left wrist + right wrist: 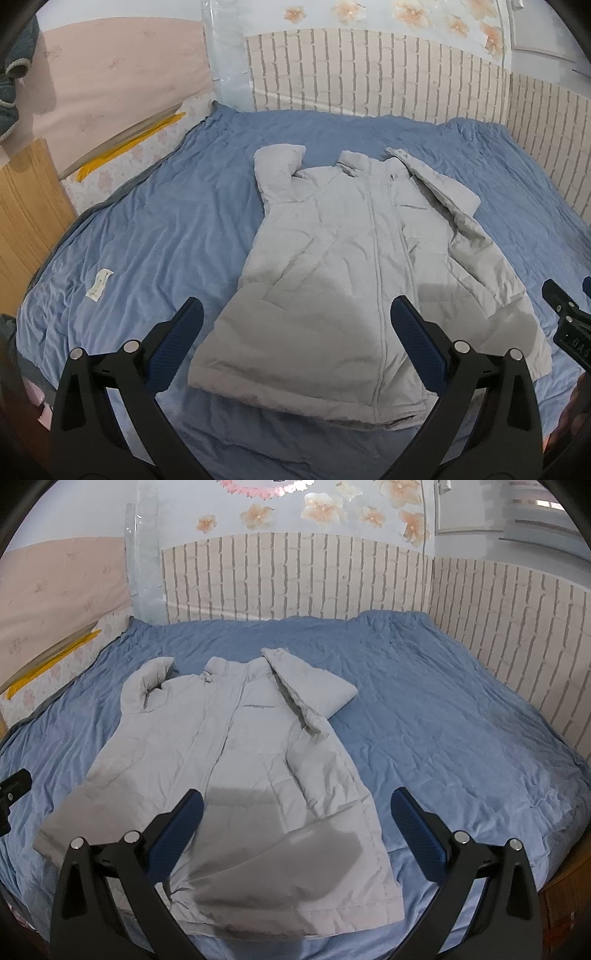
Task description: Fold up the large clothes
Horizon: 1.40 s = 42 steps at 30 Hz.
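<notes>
A large light grey padded jacket (343,266) lies front up on the blue bed sheet (155,221), collar away from me, hem toward me. Its left sleeve is bent up by the collar; its right sleeve is folded across the right side. It also shows in the right wrist view (229,775). My left gripper (297,314) is open and empty, above the jacket's lower part. My right gripper (297,805) is open and empty, above the jacket's lower right edge. The right gripper's body shows at the right edge of the left wrist view (569,317).
The bed is bounded by a brick-pattern wall (295,579) at the far side and right. A pink padded board (110,81) and a wooden panel (26,221) stand at the left. A small white label (99,284) lies on the sheet left of the jacket.
</notes>
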Motion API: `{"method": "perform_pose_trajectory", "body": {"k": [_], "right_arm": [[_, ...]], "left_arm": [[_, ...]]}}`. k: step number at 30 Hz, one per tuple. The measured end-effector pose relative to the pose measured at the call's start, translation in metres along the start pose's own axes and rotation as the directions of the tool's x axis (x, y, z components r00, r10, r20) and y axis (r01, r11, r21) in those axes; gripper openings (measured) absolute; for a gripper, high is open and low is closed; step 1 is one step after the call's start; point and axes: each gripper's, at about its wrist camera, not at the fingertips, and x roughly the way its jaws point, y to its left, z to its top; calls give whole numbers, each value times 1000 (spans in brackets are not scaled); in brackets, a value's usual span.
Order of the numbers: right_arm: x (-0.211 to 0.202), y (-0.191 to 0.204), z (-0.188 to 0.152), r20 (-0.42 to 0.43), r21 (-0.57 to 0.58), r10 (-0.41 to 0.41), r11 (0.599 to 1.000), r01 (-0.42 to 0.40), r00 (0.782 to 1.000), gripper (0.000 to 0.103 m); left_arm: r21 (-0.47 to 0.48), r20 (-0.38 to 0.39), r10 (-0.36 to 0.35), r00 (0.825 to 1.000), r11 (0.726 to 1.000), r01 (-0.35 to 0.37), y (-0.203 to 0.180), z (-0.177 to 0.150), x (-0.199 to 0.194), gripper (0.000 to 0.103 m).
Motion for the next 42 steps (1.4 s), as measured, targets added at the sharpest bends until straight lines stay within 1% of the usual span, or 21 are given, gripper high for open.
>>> {"method": "perform_pose_trajectory", "body": {"k": [4, 7, 18, 28, 31, 36, 40, 42], "right_arm": [[-4, 2, -3, 11, -4, 0, 1000, 0, 1000, 101], [-8, 3, -4, 3, 0, 4, 1000, -4, 1000, 101], [-21, 7, -5, 27, -11, -11, 1000, 11, 1000, 101], [-26, 14, -3, 20, -56, -51, 997, 52, 998, 101], [-30, 17, 2, 32, -72, -57, 996, 59, 998, 101], [-29, 19, 9, 35, -85, -53, 995, 56, 998, 101], [-23, 15, 13, 13, -51, -8, 999, 8, 1000, 101], [-18, 14, 15, 14, -48, -10, 999, 11, 1000, 101]], "left_arm": [[3, 19, 8, 1000, 1000, -8, 1, -2, -11, 100], [6, 33, 15, 999, 1000, -15, 2, -3, -19, 100], [-16, 63, 18, 998, 1000, -17, 13, -8, -35, 100], [-46, 51, -19, 999, 999, 21, 20, -10, -30, 100], [-53, 52, -26, 998, 998, 28, 21, -8, -30, 100], [-50, 54, -21, 998, 998, 24, 19, -6, -28, 100], [-57, 47, -22, 999, 998, 25, 21, -5, -23, 100], [-47, 46, -3, 999, 999, 5, 20, -4, -19, 100]]}}
